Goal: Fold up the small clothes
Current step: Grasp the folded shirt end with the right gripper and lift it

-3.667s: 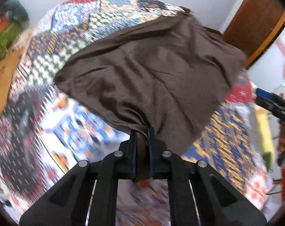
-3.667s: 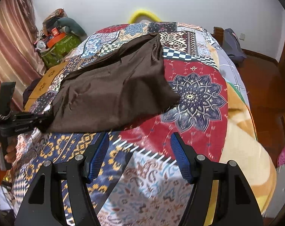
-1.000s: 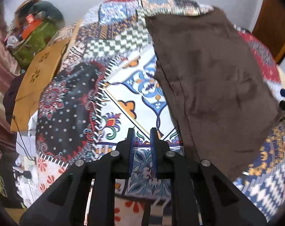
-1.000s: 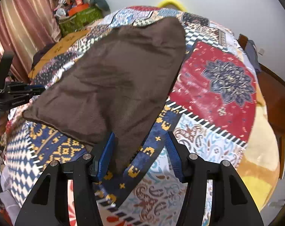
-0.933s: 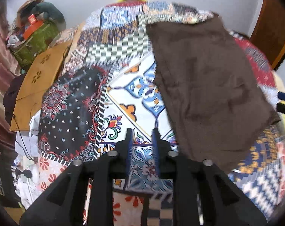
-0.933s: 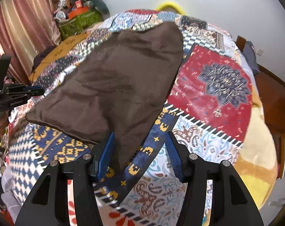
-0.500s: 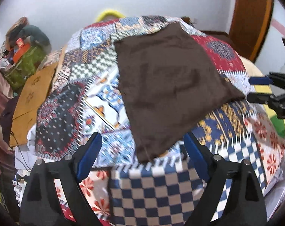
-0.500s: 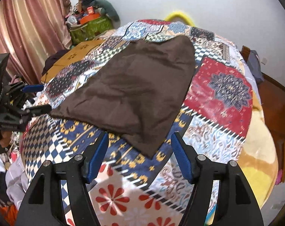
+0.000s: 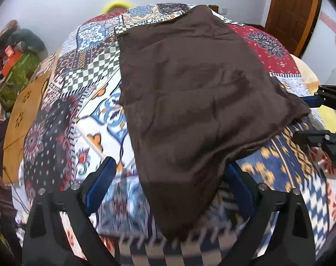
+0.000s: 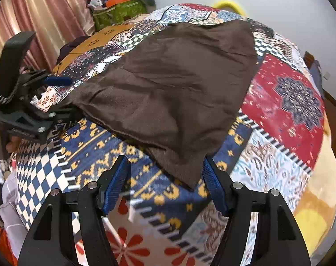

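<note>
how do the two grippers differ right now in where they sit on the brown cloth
The left gripper straddles the near-left corner of the brown cloth, which hangs well down between its fingers; the right gripper brackets the near-right corner, whose tip only just reaches between its fingers. The left view is more motion-blurred near the fingers than the right. Both are open, and neither is gripping the cloth.

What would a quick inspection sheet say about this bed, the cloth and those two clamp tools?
Surface: bed under a colourful patchwork quilt.
Job's things: brown cloth lying spread out, lightly creased.
Clutter: green bag with orange items beside the bed.
Grippers: left gripper open, near corner between its fingers; right gripper open at another corner.
Cables: thin dark cord over a tan perforated board.
Surroundings: white wall, pink curtain, wooden door.
</note>
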